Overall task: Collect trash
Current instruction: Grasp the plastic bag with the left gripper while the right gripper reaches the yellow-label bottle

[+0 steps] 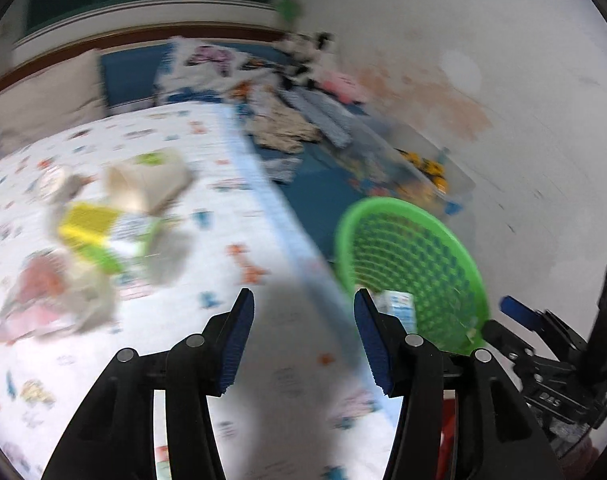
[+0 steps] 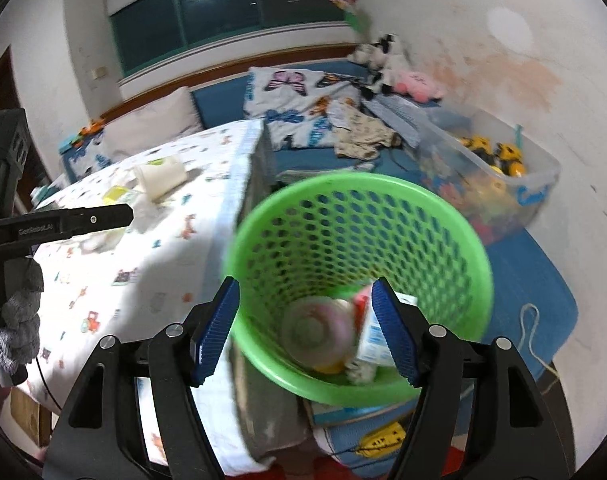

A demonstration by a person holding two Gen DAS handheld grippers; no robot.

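Left gripper [image 1: 303, 336]: blue-padded fingers spread apart with nothing between them, hanging over the edge of the bed where the patterned sheet [image 1: 207, 264] ends.
Right gripper [image 2: 305, 330]: fingers likewise apart and empty, poised over the mouth of the green basket [image 2: 455, 232]; one finger sits outside the near rim, the other over the inside.
Basket contents: a round pinkish lid or cup [image 2: 317, 332], a white carton with red and blue print [image 2: 369, 336] leaning against the inner wall, and a crumpled scrap [image 2: 359, 372] at the bottom.
Basket position: on the floor just beside the bed, tilted toward the right wrist view; in the left wrist view it appears to the right of the fingers [image 1: 407, 256].
Trash on the bed: a paper cup [image 1: 147, 184] lying on its side, a yellow and green wrapper [image 1: 91, 232] next to it, and a pink and white crumpled piece [image 1: 51, 304] nearer; all blurred.
Farther back: butterfly-print pillow [image 2: 291, 100], folded clothes [image 2: 363, 136], clear plastic bin [image 2: 543, 184] holding yellow toys, against the wall.
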